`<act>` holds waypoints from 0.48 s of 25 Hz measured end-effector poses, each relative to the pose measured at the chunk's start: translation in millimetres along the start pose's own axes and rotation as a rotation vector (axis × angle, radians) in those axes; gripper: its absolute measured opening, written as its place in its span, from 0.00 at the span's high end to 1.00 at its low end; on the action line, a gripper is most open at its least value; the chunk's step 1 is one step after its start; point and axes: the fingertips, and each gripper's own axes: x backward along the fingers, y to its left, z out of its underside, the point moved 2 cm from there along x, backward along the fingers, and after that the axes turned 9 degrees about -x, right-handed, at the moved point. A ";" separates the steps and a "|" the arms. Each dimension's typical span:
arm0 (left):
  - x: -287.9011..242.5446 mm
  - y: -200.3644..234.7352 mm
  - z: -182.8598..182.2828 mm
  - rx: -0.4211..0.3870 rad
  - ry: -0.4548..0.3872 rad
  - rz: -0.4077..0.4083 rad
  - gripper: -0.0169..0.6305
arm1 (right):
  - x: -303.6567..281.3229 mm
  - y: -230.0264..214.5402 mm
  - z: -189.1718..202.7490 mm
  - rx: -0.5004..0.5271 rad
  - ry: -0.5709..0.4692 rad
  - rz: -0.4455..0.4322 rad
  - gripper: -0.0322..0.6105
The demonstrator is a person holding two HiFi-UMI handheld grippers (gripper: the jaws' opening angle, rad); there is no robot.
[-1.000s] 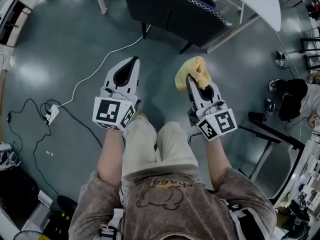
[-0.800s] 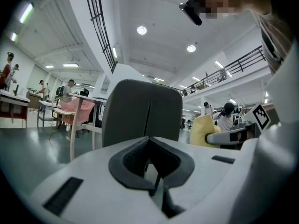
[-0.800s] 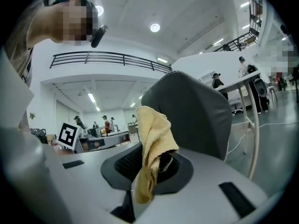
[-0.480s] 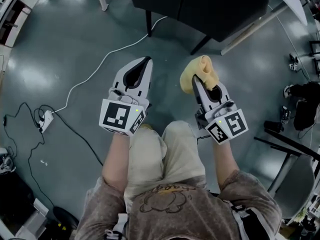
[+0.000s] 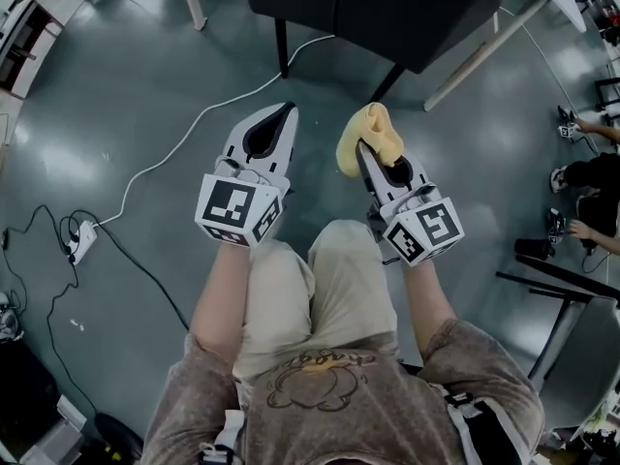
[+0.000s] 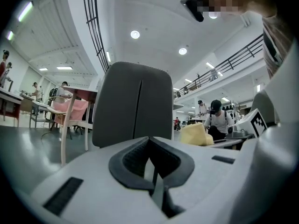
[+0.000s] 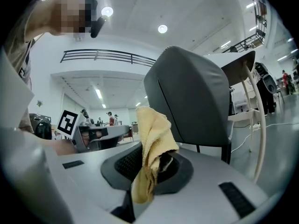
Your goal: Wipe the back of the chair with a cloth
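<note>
Right gripper (image 5: 368, 155): jaws clamped on the crumpled yellow terry cloth (image 5: 366, 132). The cloth bunches up past the jaw tips; in the right gripper view a tail of it (image 7: 152, 146) hangs down between the jaws.

Left gripper (image 5: 279, 116): jaws together, nothing between them.

Both grippers are side by side above the person's thighs, pointing forward. The dark grey padded chair back (image 5: 387, 3) stands ahead of both, near the cloth but apart from it, with no contact. In the right gripper view it (image 7: 194, 101) rises just behind the cloth.

On the glossy grey floor (image 5: 126, 76), a white cable (image 5: 199, 119) runs from under the chair to a white power strip (image 5: 82, 242).
</note>
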 end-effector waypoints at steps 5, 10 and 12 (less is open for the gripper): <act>-2.6 -5.6 -2.6 0.008 0.004 0.015 0.97 | 7.0 -8.9 -1.7 -0.007 0.007 0.003 0.84; -5.1 -11.7 -1.7 0.004 0.010 0.011 0.97 | 11.9 -17.4 -1.9 -0.013 0.001 -0.004 0.84; -4.9 -12.4 -0.5 0.009 0.012 0.007 0.97 | 14.5 -19.4 -7.7 -0.003 -0.002 -0.002 0.84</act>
